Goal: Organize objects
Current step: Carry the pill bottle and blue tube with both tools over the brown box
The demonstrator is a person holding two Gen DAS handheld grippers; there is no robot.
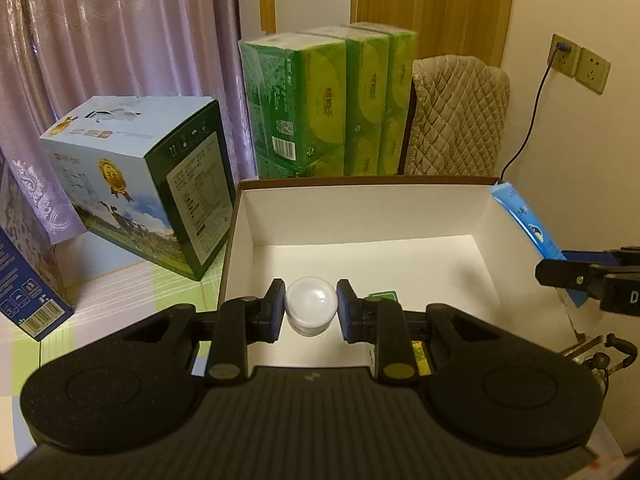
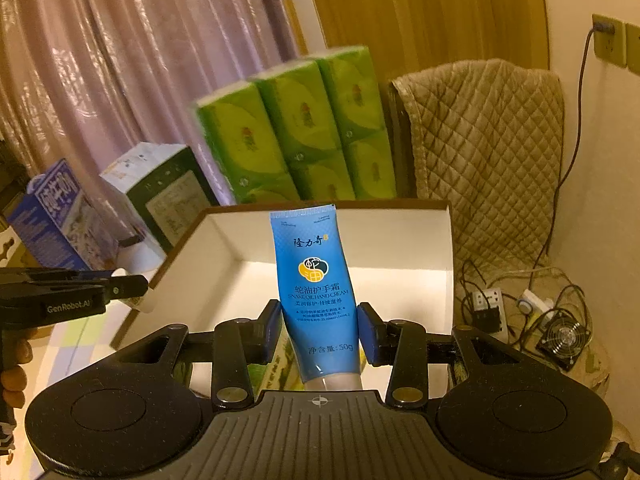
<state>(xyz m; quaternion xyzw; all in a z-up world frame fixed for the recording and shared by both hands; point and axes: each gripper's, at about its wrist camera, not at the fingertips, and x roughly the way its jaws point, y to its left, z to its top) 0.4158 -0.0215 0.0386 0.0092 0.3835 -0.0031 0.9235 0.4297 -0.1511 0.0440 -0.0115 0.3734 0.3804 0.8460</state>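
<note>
Right now the left gripper (image 1: 311, 310) has its two blue-padded fingers closed in on a small round white jar (image 1: 310, 306), smooth and domed on top, pinched at its sides above the open box (image 1: 440, 216); that box is stiff card, white inside with a brown outer edge, and a little green packet (image 1: 383, 295) shows on its floor just right of the jar. Seen from the right wrist, the right gripper (image 2: 319, 330) grips a glossy blue hand cream tube (image 2: 316, 292) at its lower half, the flat crimped end pointing up and slightly tilted left, the pale cap end down near the camera, held over the same box. A bare hand (image 2: 14, 364) shows at the left edge of that view, wrapped round the other tool's handle. Behind the box stand shiny green tissue packs (image 1: 324, 104), a printed carton (image 1: 136, 176), a quilted tan cover (image 1: 456, 116) and a folded lilac curtain (image 1: 120, 28)
</note>
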